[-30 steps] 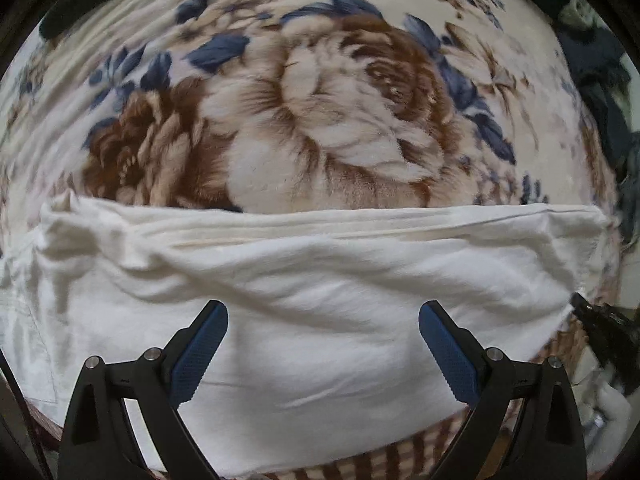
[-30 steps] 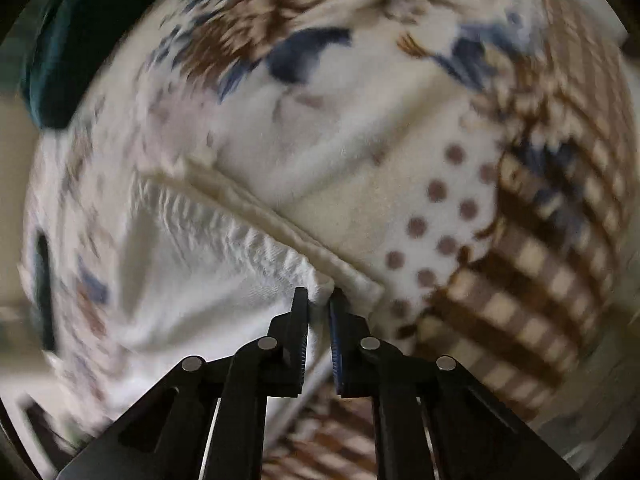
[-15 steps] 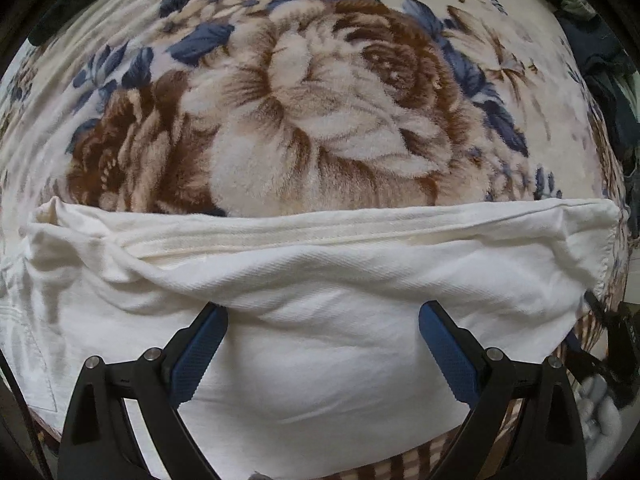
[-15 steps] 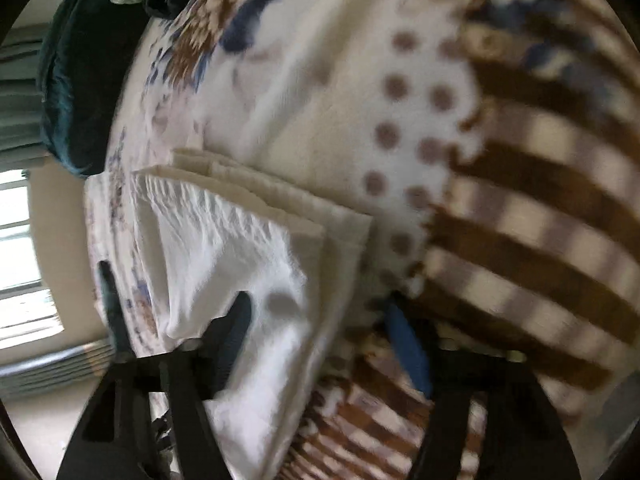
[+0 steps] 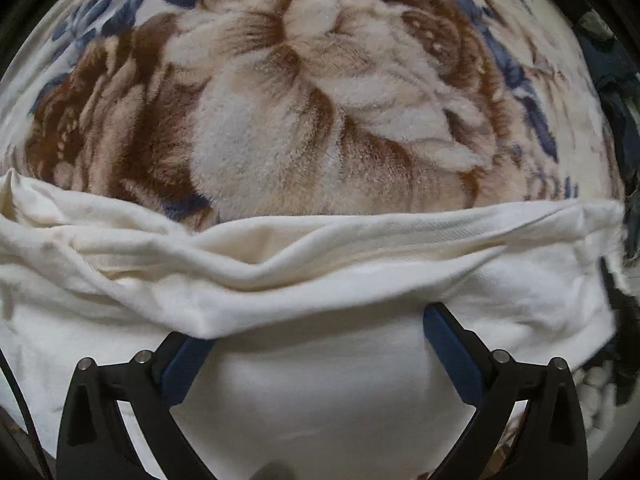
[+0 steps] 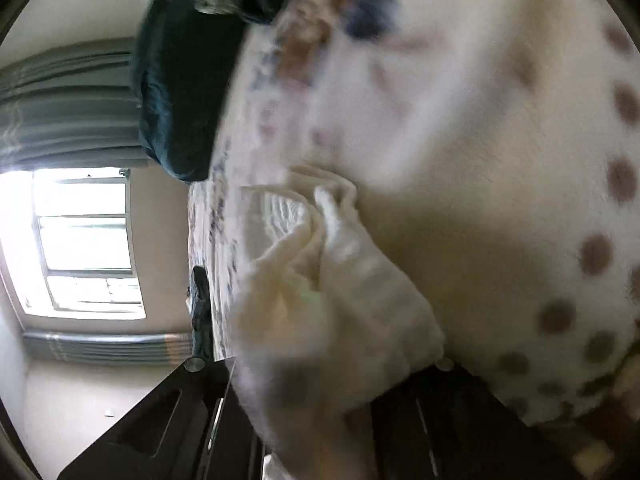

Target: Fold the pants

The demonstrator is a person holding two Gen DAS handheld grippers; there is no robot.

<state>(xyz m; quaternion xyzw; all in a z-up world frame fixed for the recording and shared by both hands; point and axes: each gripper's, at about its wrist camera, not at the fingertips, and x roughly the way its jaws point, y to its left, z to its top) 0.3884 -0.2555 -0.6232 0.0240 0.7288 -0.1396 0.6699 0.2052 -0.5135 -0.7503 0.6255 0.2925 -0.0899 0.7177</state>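
Note:
The cream-white pants (image 5: 320,380) lie folded on a floral blanket. My left gripper (image 5: 320,324) points down at them with its jaws open, blue pads wide apart. A raised fold of the cloth (image 5: 248,280) drapes over the tip of the left finger (image 5: 180,368). In the blurred right wrist view, a bunched corner of the pants (image 6: 340,300) rises out of my right gripper (image 6: 316,292) and hides its fingertips. The jaws are closing, with the cloth gathered between them.
The plush blanket (image 5: 320,100) with brown roses and blue leaves covers the bed, and is dotted (image 6: 520,160) near the right gripper. A dark teal bundle (image 6: 180,100) lies at the bed's far end. A bright window (image 6: 80,240) and grey curtains stand beyond.
The left gripper sank closer to the pants, and a fold rose over its left finger. The right gripper opened beside the pants' corner, then closed with the cloth bunched in it and tilted up.

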